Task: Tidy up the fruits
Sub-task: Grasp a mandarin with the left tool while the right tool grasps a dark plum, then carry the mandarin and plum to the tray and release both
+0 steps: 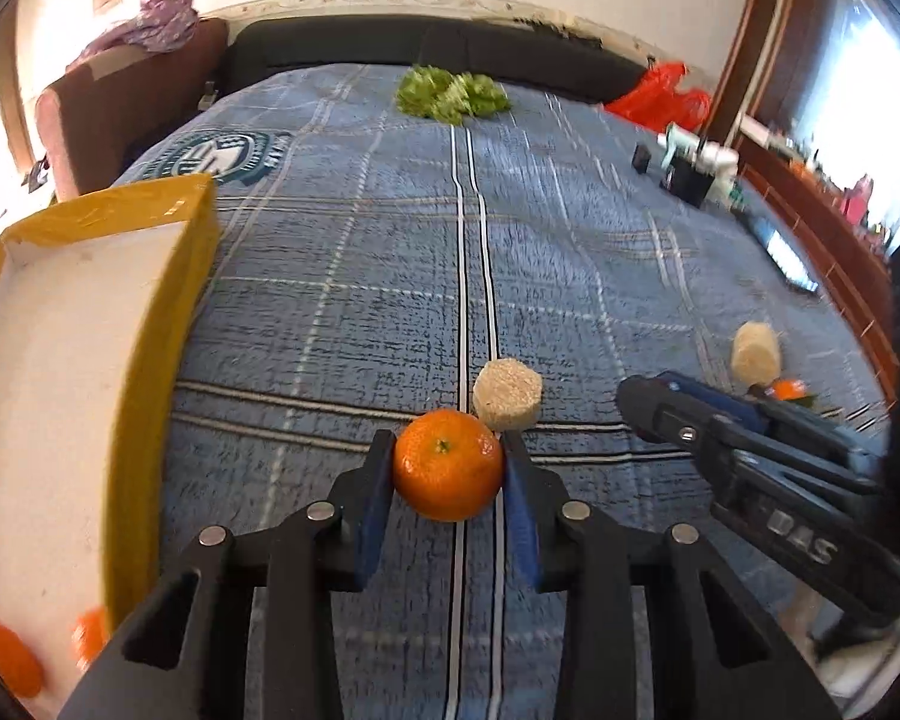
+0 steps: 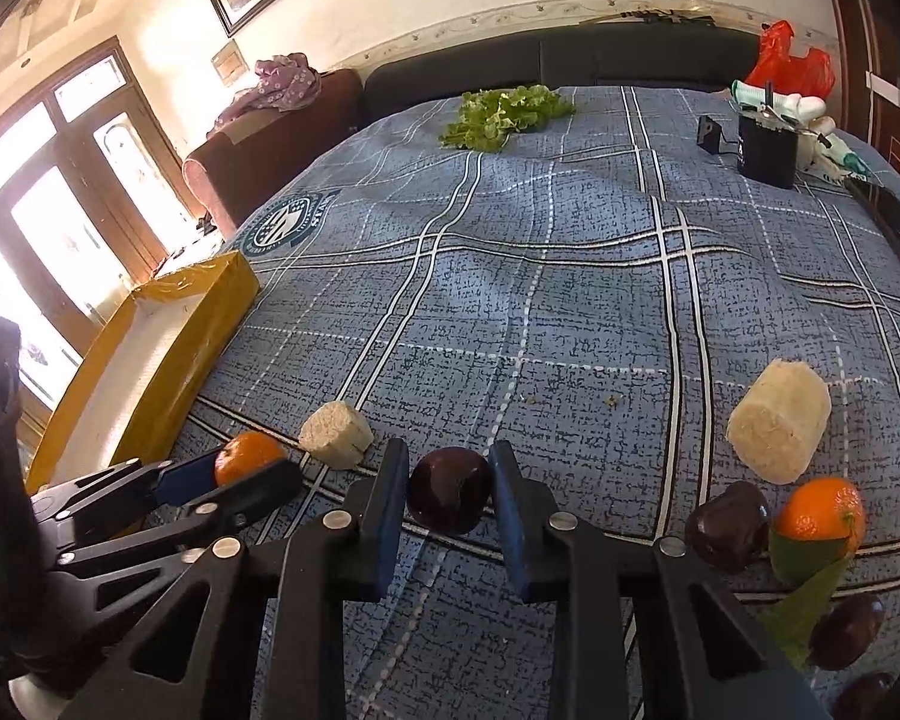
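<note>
A: Round orange mandarin with glossy dimpled peel (image 1: 448,465), held in the left gripper (image 1: 447,468). Jaws clamped on its two sides, blue pads touching the peel. It sits above the blue plaid bedspread (image 1: 570,252), just beside the pale fibrous cylinder chunk (image 1: 506,399), on that chunk's near side.

B: Right side?

A: Right gripper (image 2: 448,495) has its jaws around a dark maroon glossy plum (image 2: 448,498). The left pad appears to touch it; at the right pad I cannot tell contact from a sliver of gap. So whether the plum is truly clamped cannot be told.

B: Destination?

A: Probably the yellow open cardboard box with white interior (image 1: 156,312), well to the left of the cylinder chunk. Orange fruit already lies at its near end (image 1: 6,657).

B: Orientation of the mandarin?

A: Stem scar faces up and toward the camera. Its short stem axis therefore runs roughly vertical, tilted slightly back; the wider equator lies roughly level, across the pads. No real long axis: it is a flattened sphere.

B: Advice for the carry?

A: My judgement: keep the grip at the equator, light pressure since the peel should give. Swing left, clear the box wall, lower close to the white floor before releasing so it does not roll against the fruit already there.
</note>
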Motion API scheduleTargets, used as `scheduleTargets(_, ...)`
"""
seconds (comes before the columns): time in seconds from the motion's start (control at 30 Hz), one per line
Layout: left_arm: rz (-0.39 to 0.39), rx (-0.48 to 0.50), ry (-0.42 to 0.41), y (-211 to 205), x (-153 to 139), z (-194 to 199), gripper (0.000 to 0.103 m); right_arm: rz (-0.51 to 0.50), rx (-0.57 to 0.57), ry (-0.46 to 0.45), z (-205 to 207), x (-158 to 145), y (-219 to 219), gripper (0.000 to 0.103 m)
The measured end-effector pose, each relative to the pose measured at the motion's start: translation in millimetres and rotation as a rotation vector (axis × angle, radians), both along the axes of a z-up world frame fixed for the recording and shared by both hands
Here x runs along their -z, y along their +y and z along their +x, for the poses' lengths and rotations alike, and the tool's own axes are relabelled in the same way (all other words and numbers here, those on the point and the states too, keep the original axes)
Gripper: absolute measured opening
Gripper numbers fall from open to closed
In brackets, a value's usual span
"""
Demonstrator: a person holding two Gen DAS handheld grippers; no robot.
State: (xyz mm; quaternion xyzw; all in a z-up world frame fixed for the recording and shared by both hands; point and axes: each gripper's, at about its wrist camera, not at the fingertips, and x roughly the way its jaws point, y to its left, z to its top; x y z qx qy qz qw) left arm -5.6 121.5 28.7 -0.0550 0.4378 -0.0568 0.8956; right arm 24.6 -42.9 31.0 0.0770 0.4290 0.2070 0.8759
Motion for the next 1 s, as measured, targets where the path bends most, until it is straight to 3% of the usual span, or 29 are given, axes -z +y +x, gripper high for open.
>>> scheduleTargets(0.23,-0.086,-0.092,-0.062,55,-46,-44,0.034,0.157,-0.03,0.043,-16,-18,1,0.031)
scheduleTargets(0.43,-0.092,-0.244,-0.105,125,-63,-78,0.034,0.218,-0.15,0.039,-40,-52,45,0.031)
scheduleTargets(0.67,-0.076,-0.41,-0.077,203,-51,-92,0.034,0.188,-0.296,0.046,-59,-68,127,0.031)
scheduleTargets(1.0,-0.123,-0.451,-0.012,249,-23,-92,0.034,0.064,-0.424,0.1,-68,-37,231,0.031)
